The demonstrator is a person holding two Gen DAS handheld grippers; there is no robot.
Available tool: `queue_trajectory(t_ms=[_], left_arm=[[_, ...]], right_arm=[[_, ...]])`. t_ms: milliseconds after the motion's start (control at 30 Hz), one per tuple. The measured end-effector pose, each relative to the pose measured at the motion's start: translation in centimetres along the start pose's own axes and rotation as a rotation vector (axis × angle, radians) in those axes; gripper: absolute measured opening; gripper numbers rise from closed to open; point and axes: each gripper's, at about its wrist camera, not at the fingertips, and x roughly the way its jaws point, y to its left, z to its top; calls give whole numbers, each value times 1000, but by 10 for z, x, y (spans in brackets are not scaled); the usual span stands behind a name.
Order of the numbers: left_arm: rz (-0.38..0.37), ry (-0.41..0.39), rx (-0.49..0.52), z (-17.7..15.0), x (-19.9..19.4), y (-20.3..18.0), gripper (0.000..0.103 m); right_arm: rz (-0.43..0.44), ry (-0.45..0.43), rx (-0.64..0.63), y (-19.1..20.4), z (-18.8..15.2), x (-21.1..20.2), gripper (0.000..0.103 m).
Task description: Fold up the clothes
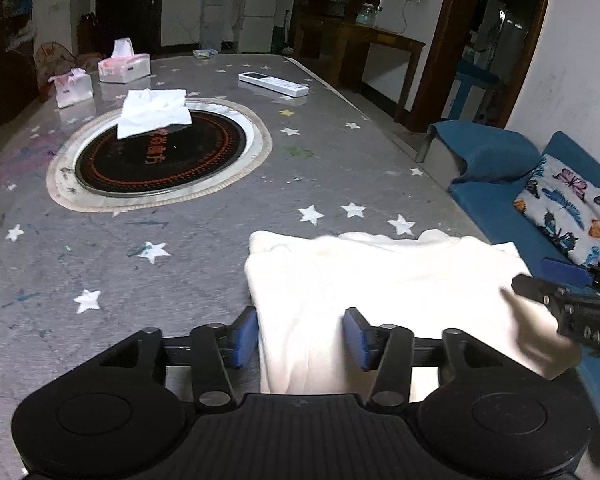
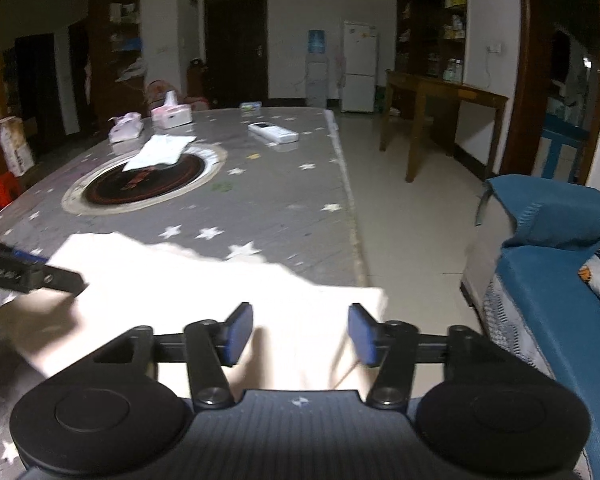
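Observation:
A cream garment (image 1: 380, 280) lies folded on the grey star-patterned table (image 1: 180, 264), close to its near right edge. In the left wrist view my left gripper (image 1: 300, 334) stands open over the garment's near left part, its blue pads apart with the cloth lying between and below them. My right gripper (image 1: 548, 278) reaches in from the right at the garment's right edge. In the right wrist view the right gripper (image 2: 300, 332) is open above the garment (image 2: 200, 284) near its right corner. My left gripper (image 2: 56, 270) shows at the left edge.
A white folded cloth (image 1: 152, 114) rests on a round black hotplate (image 1: 160, 160) mid-table. Two tissue packs (image 1: 124, 66) and a white remote (image 1: 274, 84) lie farther back. A blue sofa (image 2: 548, 280) with a butterfly cushion (image 1: 572, 208) stands right of the table, a wooden side table (image 2: 444, 96) beyond.

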Motion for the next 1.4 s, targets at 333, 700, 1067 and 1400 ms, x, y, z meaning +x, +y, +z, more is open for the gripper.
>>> queue_trajectory(t_ms=[333,700,1067,1400], left_arm=[[27,-16,23,-15,-13,-3,73],[26,-16,21,-34,-27,-7,87],[29,-42,31,-49,-42,-12,99],[36,-57,45,-60,-52,-15,103]], right_arm=[[50,28,-28,28,-19,-7,82],[26,16,-32,37,-28,-23,101],[1,5,-24,43,-40,-35,103],[-38,7,-1,52,-53,-45,103]])
